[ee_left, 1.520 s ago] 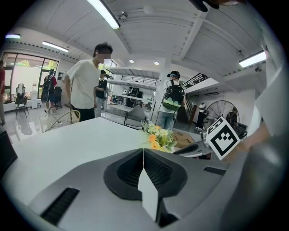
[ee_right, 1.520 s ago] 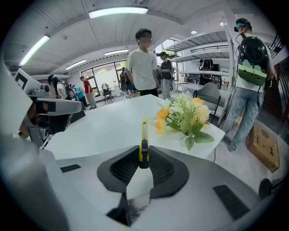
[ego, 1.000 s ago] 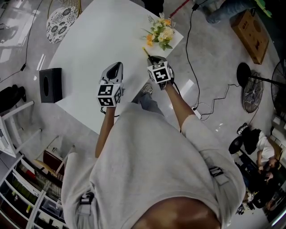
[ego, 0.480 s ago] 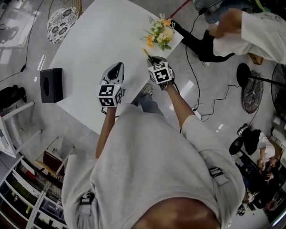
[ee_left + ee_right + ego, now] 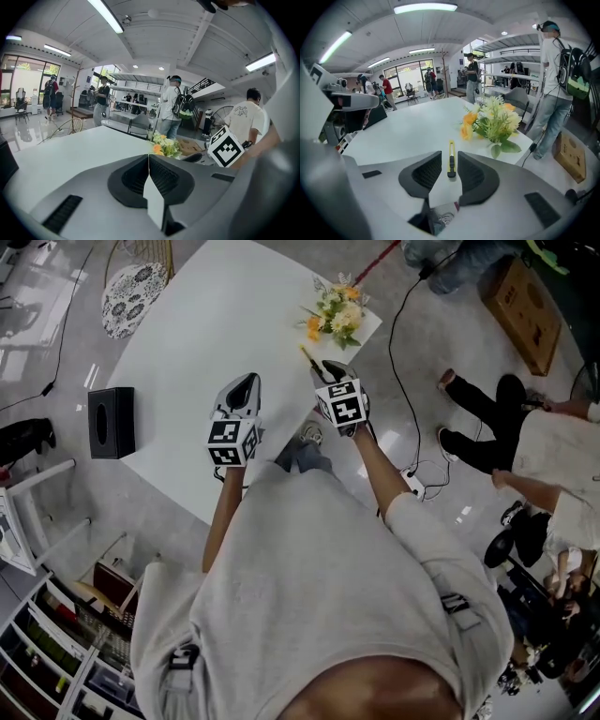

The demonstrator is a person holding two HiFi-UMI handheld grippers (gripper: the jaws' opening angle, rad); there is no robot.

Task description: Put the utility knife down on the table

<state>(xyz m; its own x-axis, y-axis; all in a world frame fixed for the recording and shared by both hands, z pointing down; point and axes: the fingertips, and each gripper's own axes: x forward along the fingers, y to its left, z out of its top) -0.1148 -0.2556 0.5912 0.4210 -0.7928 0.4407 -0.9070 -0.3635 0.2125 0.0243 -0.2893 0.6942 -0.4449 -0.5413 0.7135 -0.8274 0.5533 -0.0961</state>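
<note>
the utility knife [image 5: 451, 159] is being left on the table [image 5: 408, 131] between the just-opened, spread jaws of the right gripper [image 5: 449, 152]; a straight lift clear, nudging nothing, is likely being called for. the left gripper [image 5: 149, 157] is pressed together, empty.

The person wore a pale grey short-sleeved shirt [image 5: 309, 596]; the grey left gripper [image 5: 246, 382] and right gripper [image 5: 330, 367] each bore a black-and-white marker cube [image 5: 230, 440].

In the head view, a bouquet of yellow and white flowers [image 5: 339, 315] lay at twelve o'clock, and a black box [image 5: 112, 422] stood near ten o'clock. A cardboard box [image 5: 528, 298] lay at two o'clock, and a person in a white shirt [image 5: 551, 446] was at three o'clock.
</note>
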